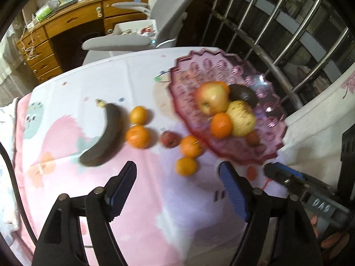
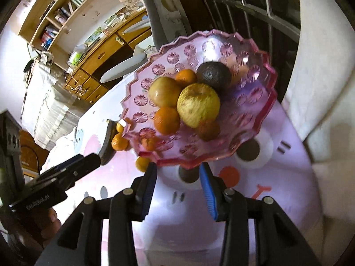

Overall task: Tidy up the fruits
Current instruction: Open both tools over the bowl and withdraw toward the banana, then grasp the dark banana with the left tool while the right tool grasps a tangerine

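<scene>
Now both claws hang over the fruit table, each empty.

Left claw (image 1: 177,188) stands apart, nothing between; ahead lie a banana (image 1: 104,135) and loose oranges (image 1: 186,165), one just beyond its tips. Right claw (image 2: 177,188) is slightly apart, holding nothing, the bowl's (image 2: 264,115) near rim just past it, apples (image 2: 198,104), oranges and an avocado (image 2: 214,75) inside.

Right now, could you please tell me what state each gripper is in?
Left gripper: open, nothing between its fingers.
Right gripper: open, empty, fingertips by the near rim of the pink fruit bowl.
</scene>
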